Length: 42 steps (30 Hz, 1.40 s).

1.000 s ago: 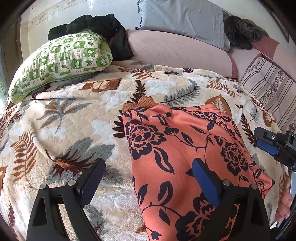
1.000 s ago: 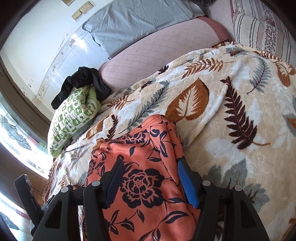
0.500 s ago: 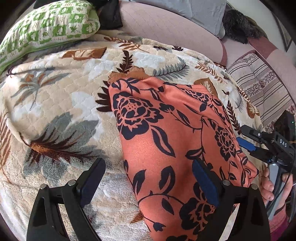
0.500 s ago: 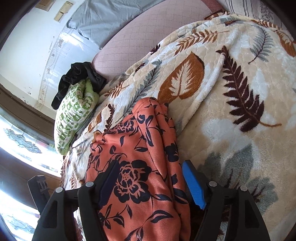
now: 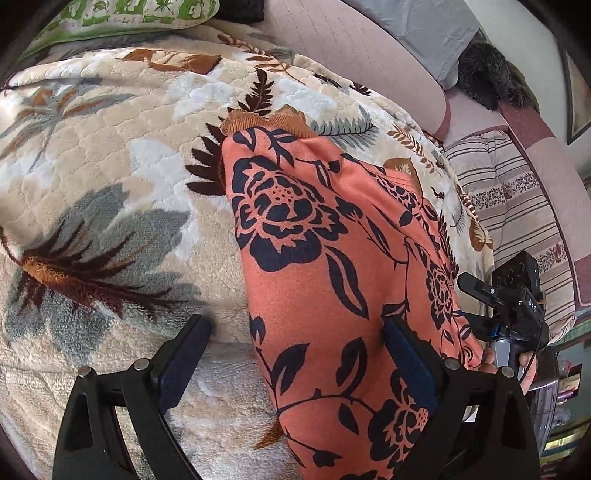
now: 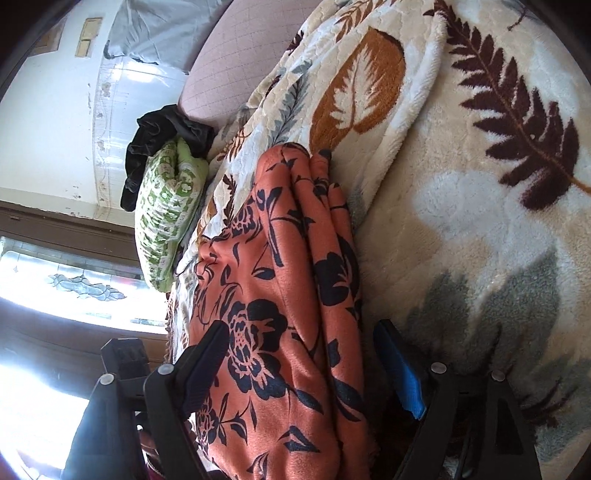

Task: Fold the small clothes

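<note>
leaf-print blanket (image 5: 122, 192) on bed, bright window (image 6: 55, 280) beside.

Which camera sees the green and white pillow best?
The right wrist view. There the green and white pillow shows nearly whole, lying past the orange flowered garment with black clothing bunched at its far end. The left wrist view catches only its lower edge, cut off at the top.

One orange flowered garment (image 5: 325, 280) is being shown on one leaf-patterned blanket (image 5: 122, 192). Two tools are being seen, the left tool (image 5: 295, 354) and the right tool (image 6: 301, 354). One green pillow (image 6: 166, 218), one grey pillow (image 5: 424, 33), one striped cushion (image 5: 517, 206) and one black cloth (image 6: 162, 129) are being counted.
</note>
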Available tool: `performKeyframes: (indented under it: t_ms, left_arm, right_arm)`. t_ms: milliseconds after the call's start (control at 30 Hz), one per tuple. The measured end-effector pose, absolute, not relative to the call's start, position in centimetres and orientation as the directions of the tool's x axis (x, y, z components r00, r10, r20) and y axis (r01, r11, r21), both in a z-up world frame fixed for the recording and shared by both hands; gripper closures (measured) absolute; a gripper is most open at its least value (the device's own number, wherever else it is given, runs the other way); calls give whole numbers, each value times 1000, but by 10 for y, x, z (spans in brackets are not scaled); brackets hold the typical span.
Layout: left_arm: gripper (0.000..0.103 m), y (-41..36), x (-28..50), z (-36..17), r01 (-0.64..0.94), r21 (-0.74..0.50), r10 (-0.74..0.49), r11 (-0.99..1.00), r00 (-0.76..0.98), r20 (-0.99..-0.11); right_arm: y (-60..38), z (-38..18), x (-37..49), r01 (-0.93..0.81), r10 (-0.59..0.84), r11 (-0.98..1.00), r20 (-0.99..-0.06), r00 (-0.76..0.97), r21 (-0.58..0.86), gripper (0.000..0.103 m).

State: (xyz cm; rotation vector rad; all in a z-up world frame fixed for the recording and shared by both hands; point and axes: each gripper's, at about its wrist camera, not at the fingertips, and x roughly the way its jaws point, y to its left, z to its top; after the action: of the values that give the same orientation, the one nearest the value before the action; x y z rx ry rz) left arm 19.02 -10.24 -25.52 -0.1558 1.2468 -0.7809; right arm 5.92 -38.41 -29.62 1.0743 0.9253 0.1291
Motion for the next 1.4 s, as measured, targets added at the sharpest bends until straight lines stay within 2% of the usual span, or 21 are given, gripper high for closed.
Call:
performKeyframes:
  t_ms: [300, 400, 433, 533, 700, 800, 1067, 1400]
  left_arm:
    - [8, -113, 185, -254, 457, -591, -682, 664, 47, -730]
    - [9, -118, 181, -253, 480, -561, -669, 675, 77, -739]
    - [12, -119, 180, -253, 482, -551, -663, 681, 86, -744]
    - [25, -118, 181, -254, 481, -530, -649, 699, 113, -752]
    - [35, -112, 180, -254, 478, -526, -652, 703, 138, -746]
    - [41, -112, 177, -251, 497, -506, -647, 705, 160, -745]
    - [47, -109, 174, -245, 496, -502, -649, 708, 179, -739]
    - [48, -86, 173, -220, 491, -487, -655, 722, 261, -709]
  right_arm:
    - [-370, -299, 66, 256, 562, 499, -534, 631, 828, 19]
    - [-356, -296, 70, 232, 566, 534, -548, 616, 813, 20]
    - [-351, -295, 71, 225, 557, 557, -561, 612, 799, 20]
    - [-342, -292, 72, 218, 538, 599, -589, 603, 770, 26]
    - [-331, -287, 72, 221, 480, 682, -655, 583, 697, 45]
    - [-324, -280, 71, 208, 444, 725, -676, 588, 656, 50]
    - [-309, -261, 67, 194, 350, 801, -707, 615, 566, 56]
    - [-282, -238, 63, 125, 320, 842, -674, 665, 524, 60]
